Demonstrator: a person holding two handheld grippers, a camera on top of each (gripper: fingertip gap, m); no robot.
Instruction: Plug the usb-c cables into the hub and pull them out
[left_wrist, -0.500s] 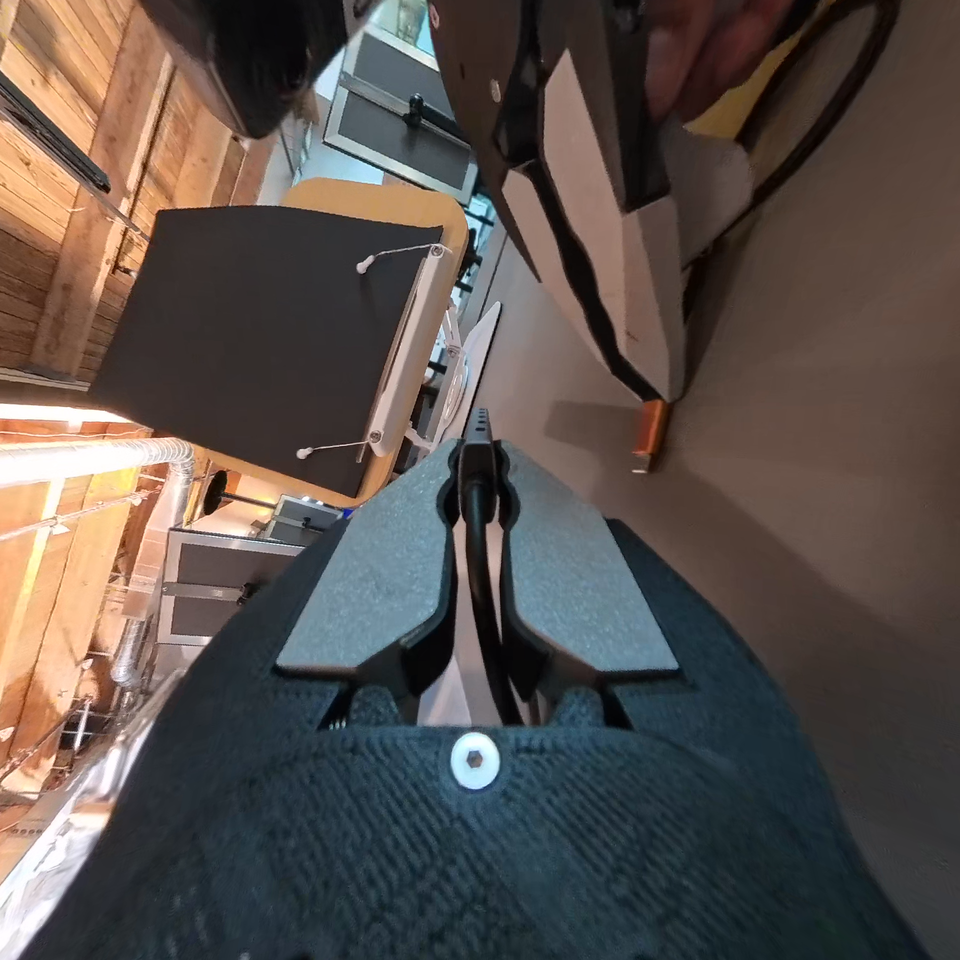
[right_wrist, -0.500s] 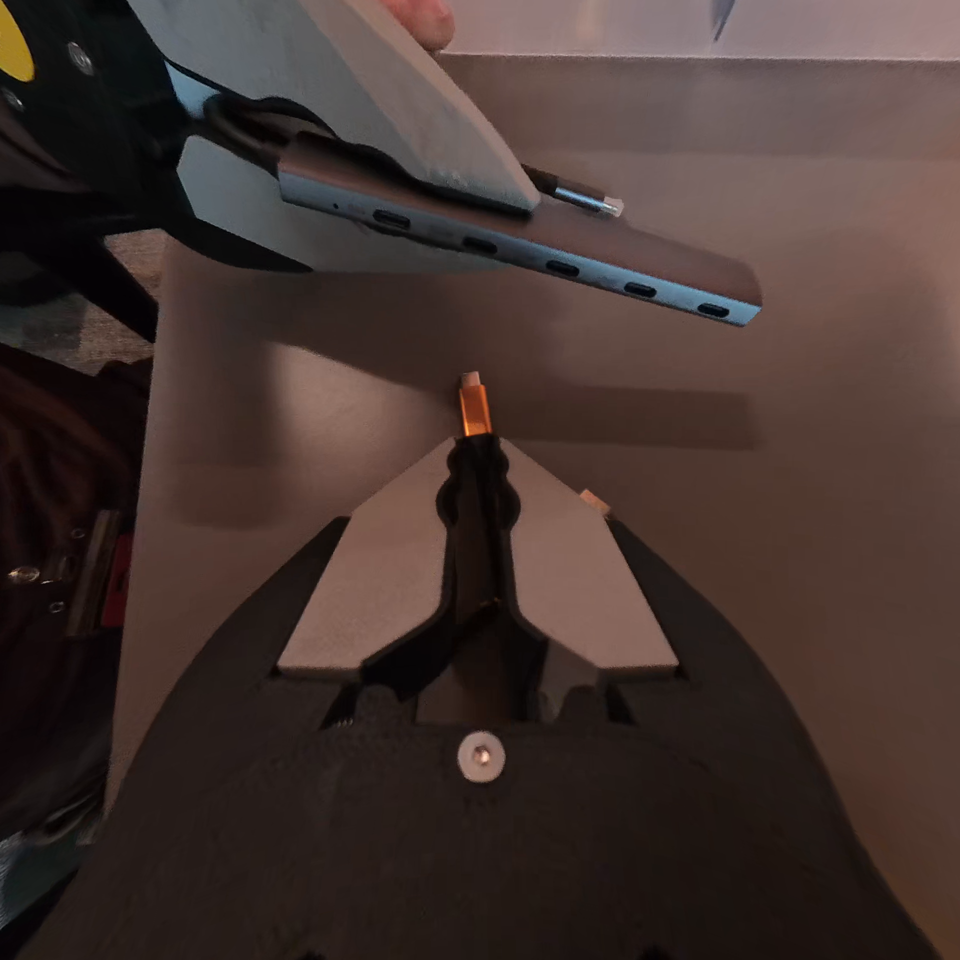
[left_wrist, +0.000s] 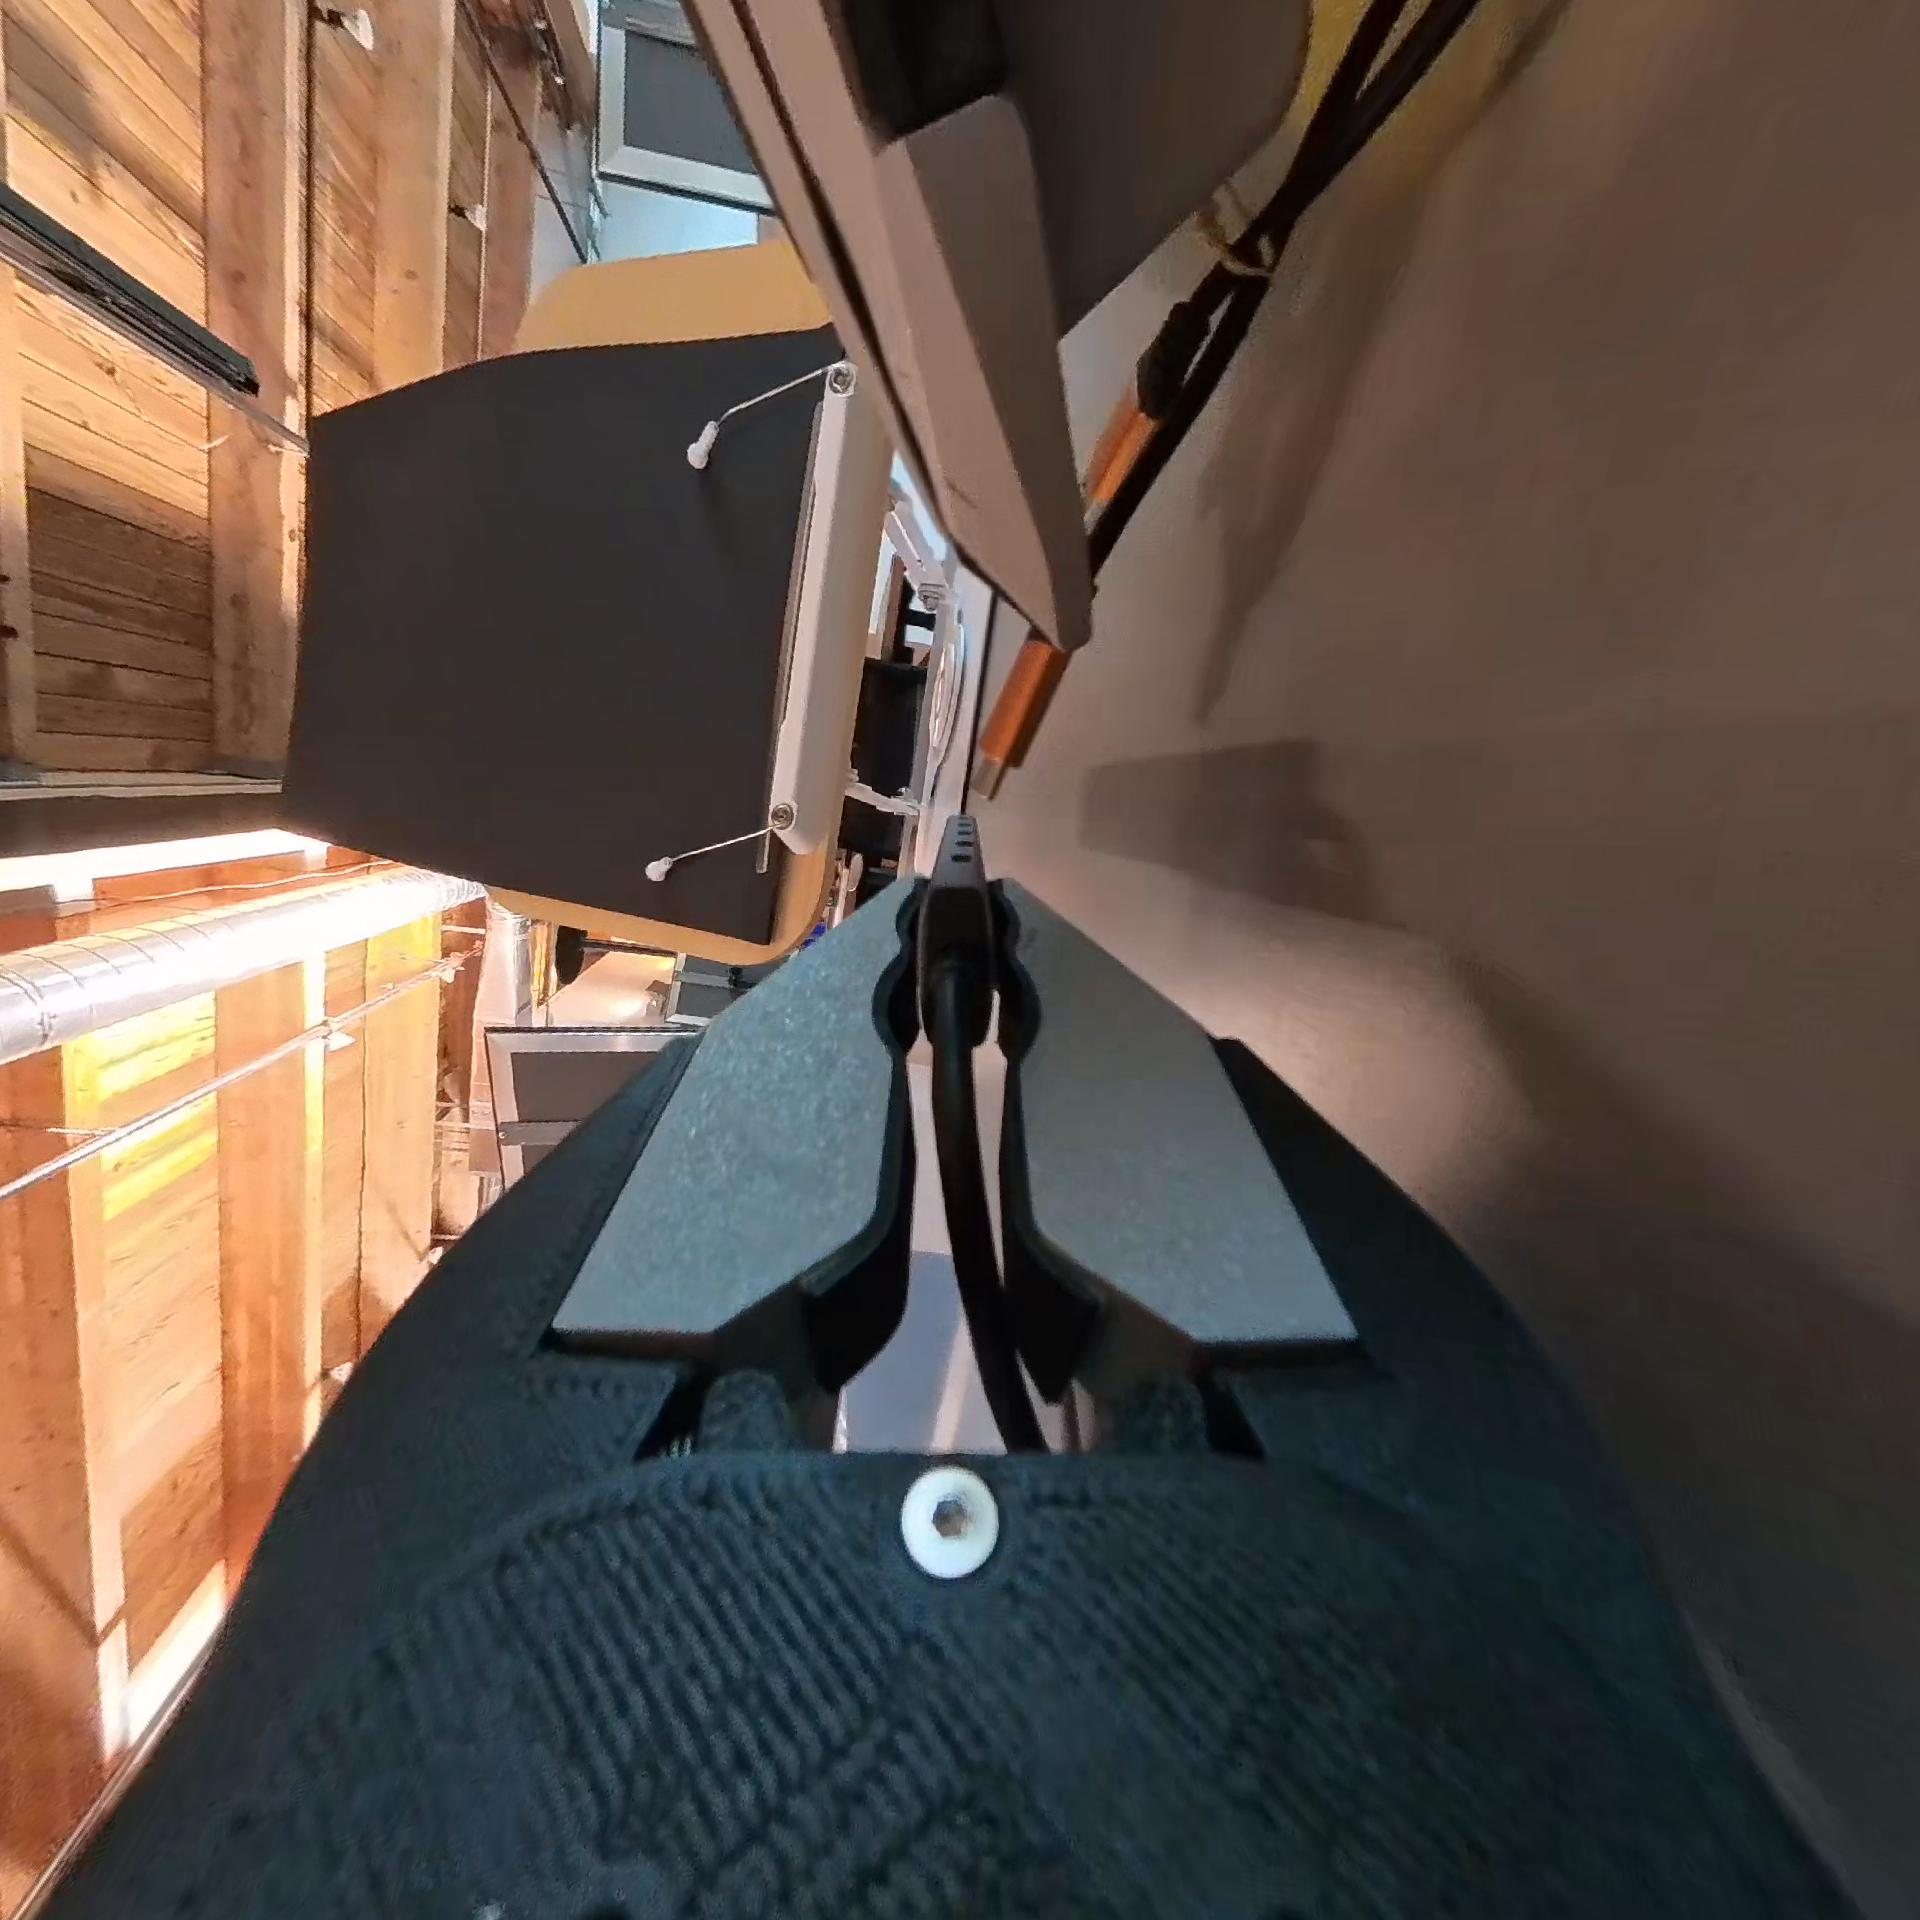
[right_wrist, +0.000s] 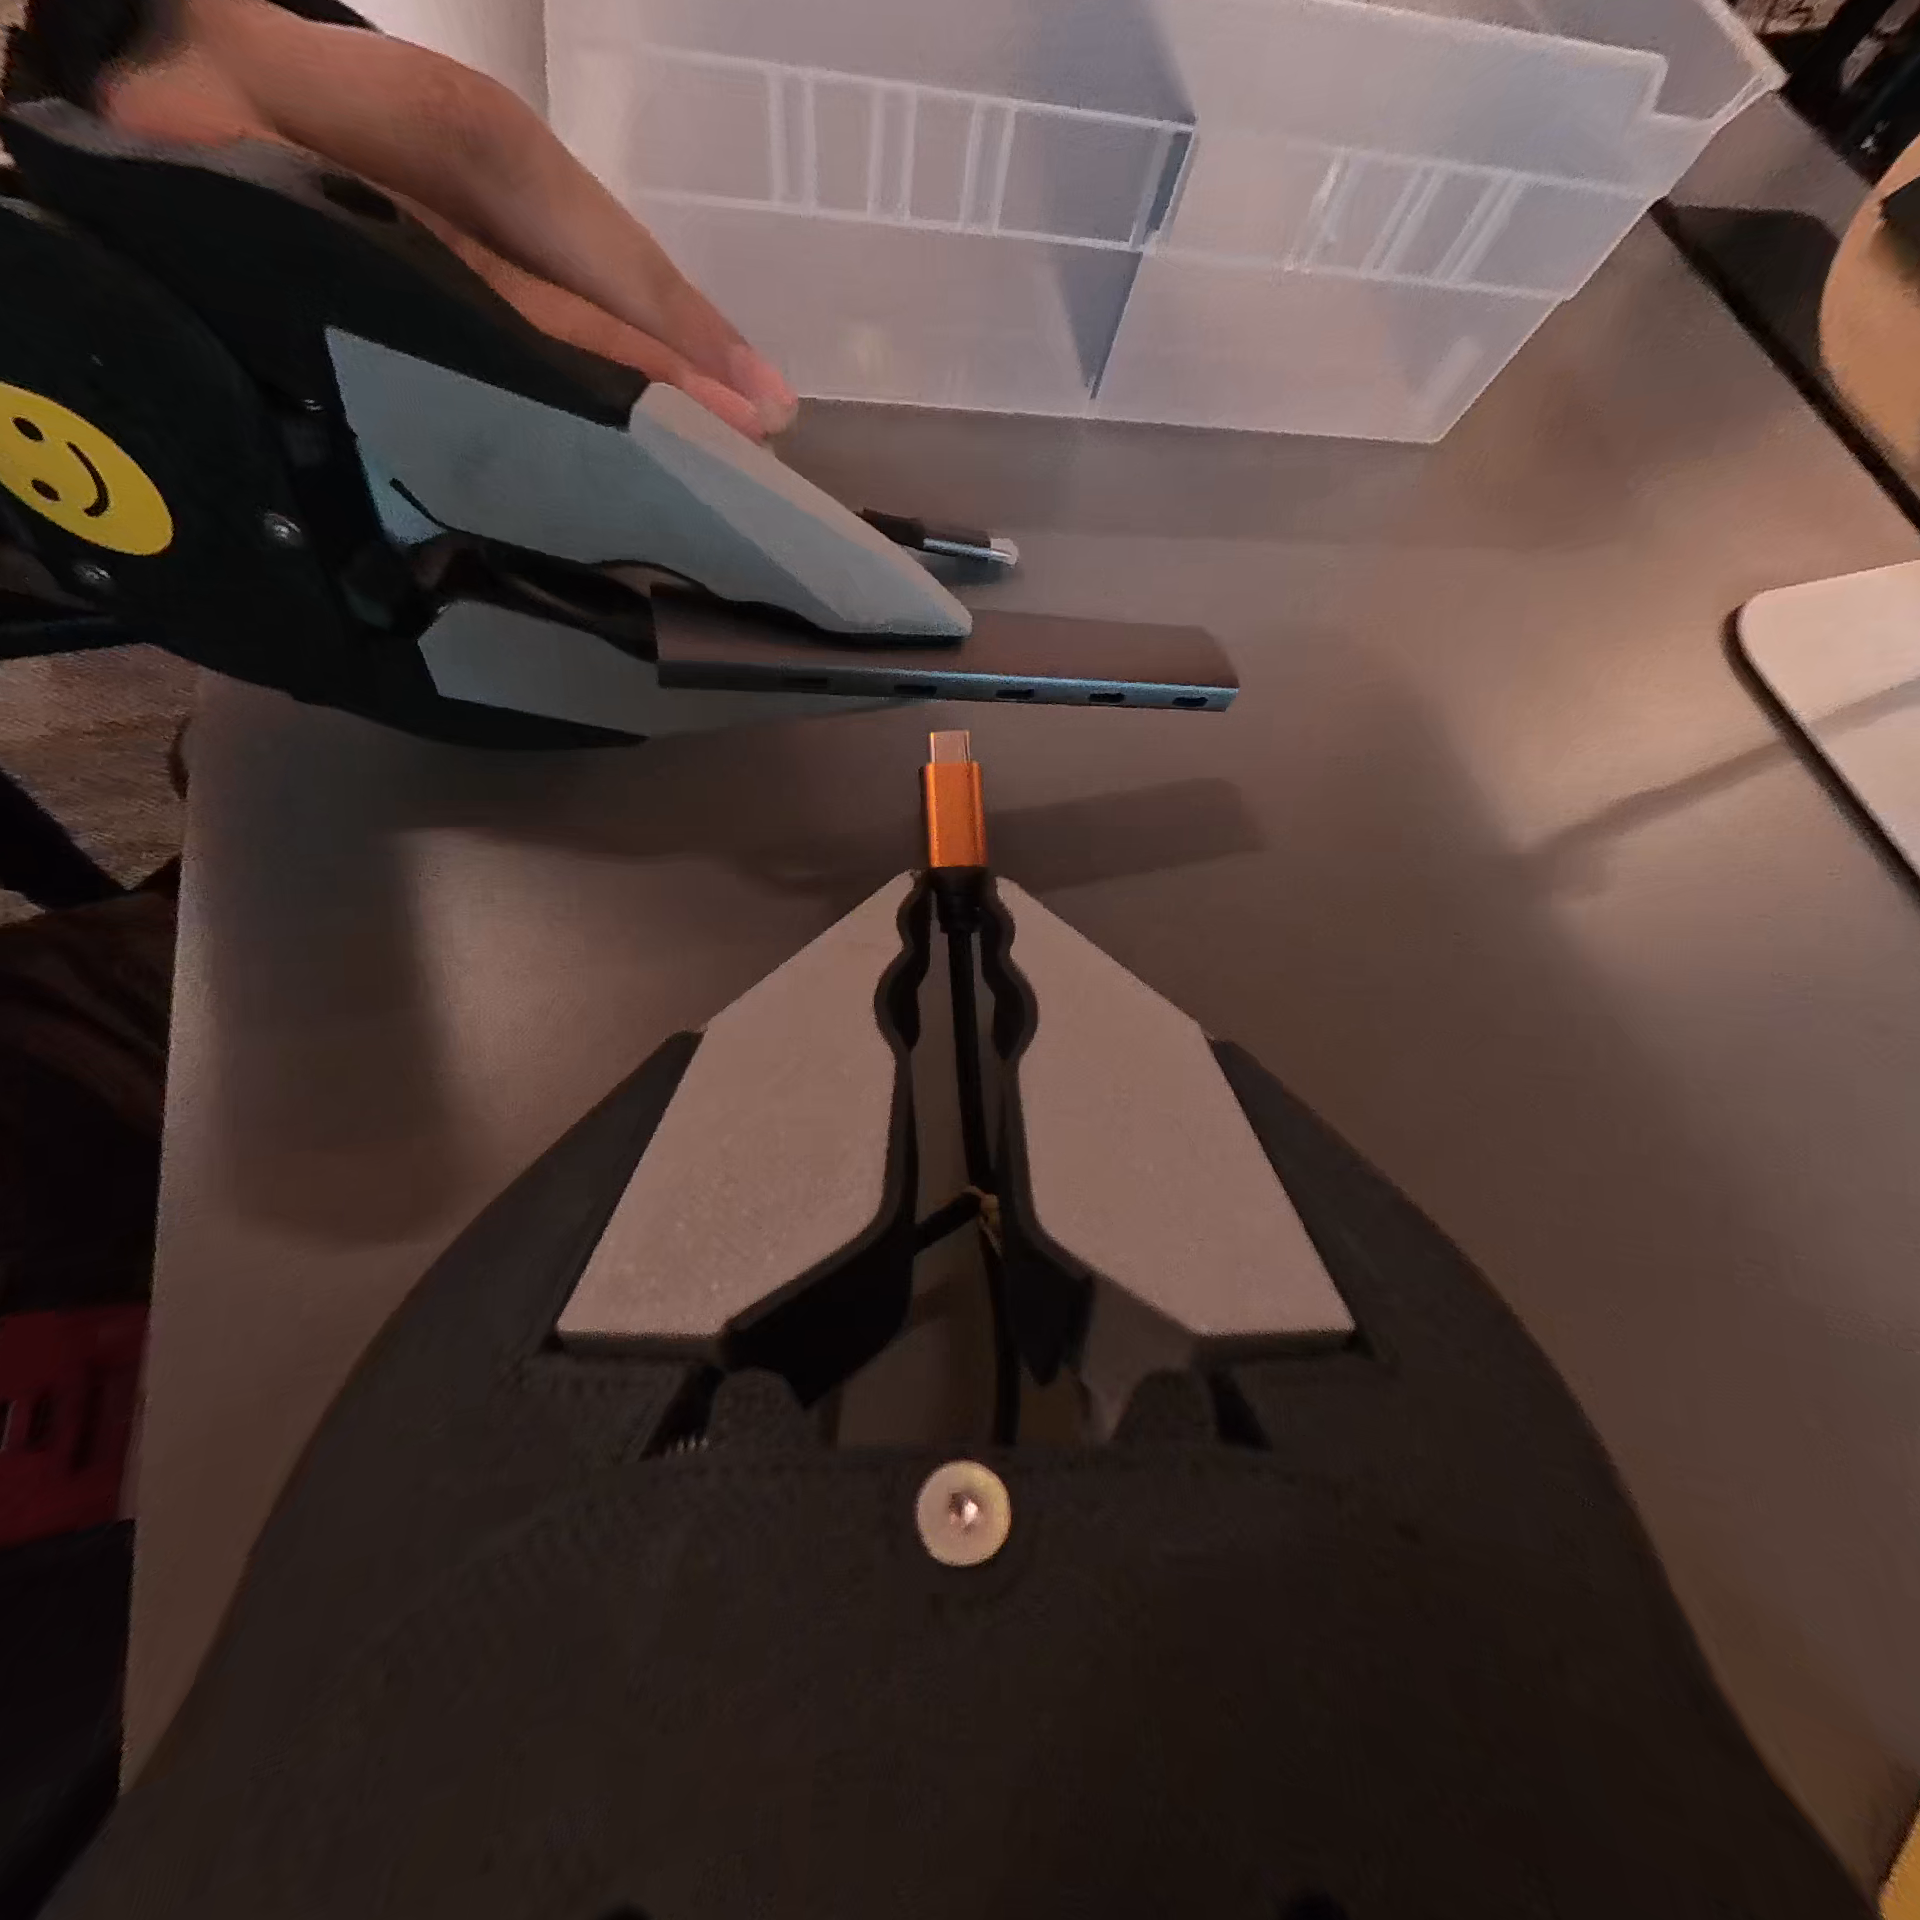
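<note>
Right wrist view: clear plastic bin (right_wrist: 1143, 208) across the top of the frame, on the grey table (right_wrist: 1507, 935). A white flat thing (right_wrist: 1849, 686) sits at the right edge; can't tell what it is. Loose silver plug (right_wrist: 961, 542) lies on the table just behind the hub, upper centre. Nothing sits between plug and hub.

Left hand-held gripper (right_wrist: 935, 644) enters from the upper left, a hand (right_wrist: 499, 208) on top of it, yellow smiley sticker (right_wrist: 78, 483) on its body. It's clenched on the hub (right_wrist: 1039, 665), which sticks out to the right, held off the table, roughly level. Port row faces the camera.

Right hand-held gripper (right_wrist: 956, 894) at frame centre, clenched on the black cable (right_wrist: 971, 1060) just behind the orange plug (right_wrist: 954, 816). Plug points up the frame at the port row, tip near the hub edge, not touching, not inserted.

Left wrist view: frame is rolled sideways, table (left_wrist: 1558, 935) on the right. Left hand-held gripper (left_wrist: 961, 904) grips the hub (left_wrist: 958, 847) end-on, its black lead (left_wrist: 961, 1091) running back between the fingers. Right hand-held gripper (left_wrist: 1070, 623) comes in from the top, orange plug (left_wrist: 1023, 707) just beyond the hub tip. Black board (left_wrist: 540, 644) and wood walls at left.
</note>
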